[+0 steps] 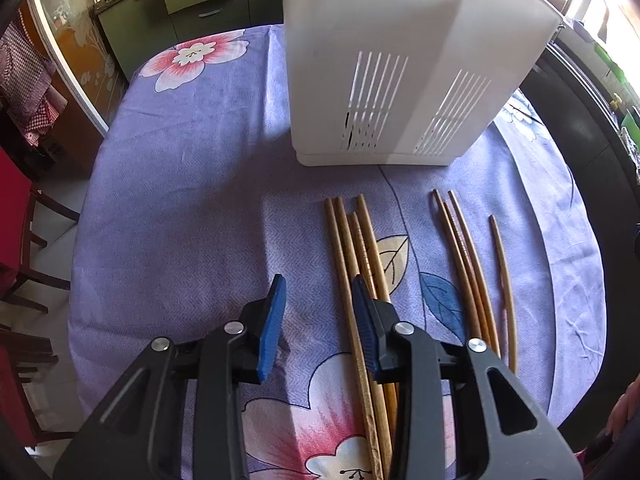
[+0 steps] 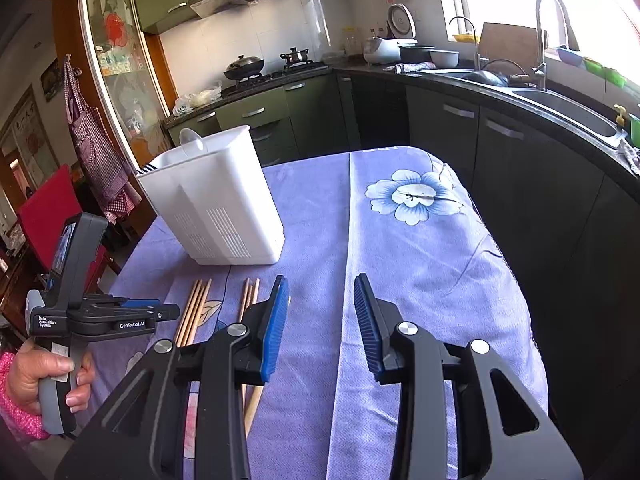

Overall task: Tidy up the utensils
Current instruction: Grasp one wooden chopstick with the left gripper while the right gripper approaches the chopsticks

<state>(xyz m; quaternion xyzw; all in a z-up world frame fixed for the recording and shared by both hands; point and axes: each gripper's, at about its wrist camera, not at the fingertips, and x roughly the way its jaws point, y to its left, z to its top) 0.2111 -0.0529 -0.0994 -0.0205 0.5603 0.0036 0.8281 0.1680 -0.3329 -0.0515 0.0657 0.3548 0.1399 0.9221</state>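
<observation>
Several wooden chopsticks lie on the purple flowered tablecloth in two bunches: a left bunch (image 1: 352,248) and a right bunch (image 1: 466,256), with a single one (image 1: 505,284) beside it. They also show in the right wrist view (image 2: 196,308). A white slotted utensil holder (image 1: 400,60) stands behind them; it holds a spoon (image 2: 192,142). My left gripper (image 1: 318,292) is open and empty, just left of the left bunch. It also shows from the side in the right wrist view (image 2: 160,310). My right gripper (image 2: 320,292) is open and empty above bare cloth.
The tablecloth (image 2: 420,264) covers the table, whose right edge drops toward dark kitchen cabinets (image 2: 500,148). A sink with a tap (image 2: 560,96) is at the right. A red chair (image 2: 44,208) stands at the left of the table.
</observation>
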